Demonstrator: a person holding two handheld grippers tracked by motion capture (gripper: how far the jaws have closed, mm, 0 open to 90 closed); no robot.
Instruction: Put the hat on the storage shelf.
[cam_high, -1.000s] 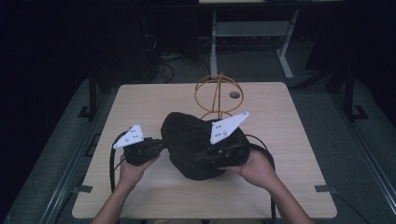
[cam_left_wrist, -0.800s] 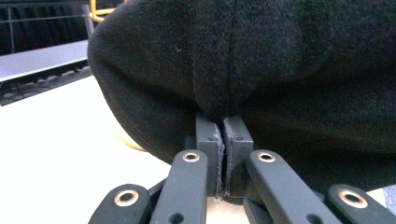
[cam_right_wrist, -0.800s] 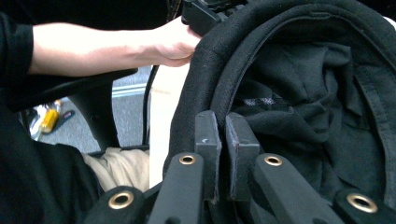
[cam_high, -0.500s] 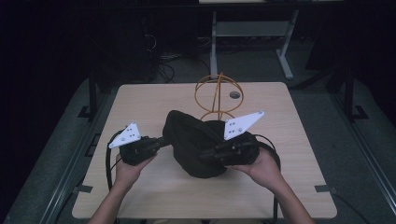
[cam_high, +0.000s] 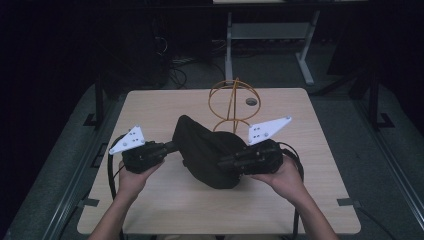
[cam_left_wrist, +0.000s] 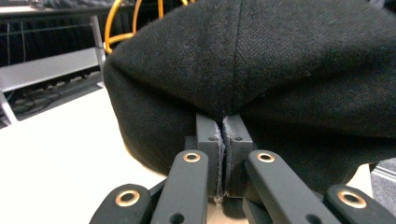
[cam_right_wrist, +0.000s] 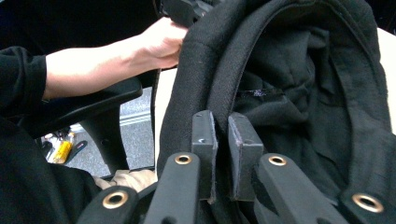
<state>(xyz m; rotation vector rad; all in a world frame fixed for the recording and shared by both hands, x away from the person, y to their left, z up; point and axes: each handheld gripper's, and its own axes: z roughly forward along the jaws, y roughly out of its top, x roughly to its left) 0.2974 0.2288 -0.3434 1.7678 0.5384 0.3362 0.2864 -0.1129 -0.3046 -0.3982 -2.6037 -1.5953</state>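
1. A black cap (cam_high: 207, 155) was found lifted partly off the table (cam_high: 310, 200), held between two hand-held grippers near the table's middle, just in front of an orange wire stand (cam_high: 231, 102)
2. The left gripper (cam_high: 167, 147) was seen with its jaws pressed together on a thin fold of the cap's edge; in the left gripper view the pads (cam_left_wrist: 210, 140) met on fabric at a seam
3. The right gripper (cam_high: 225, 161) was seen pinching the cap's brim band at the opposite side; in the right gripper view a narrow gap between the pads (cam_right_wrist: 204, 140) was noted, with the band gripped low between them
4. The cap's opening and lining were seen facing the right gripper, so the cap was judged to be tilted on its side
5. Risk noted: the left grip was only on a thin fold, so a pull outward could let the fabric slide out and the cap drop
6. Risk noted: the stand was close behind; a forward swing could knock it over
7. Risk noted: uneven lifting could twist the cap and loosen the right hold
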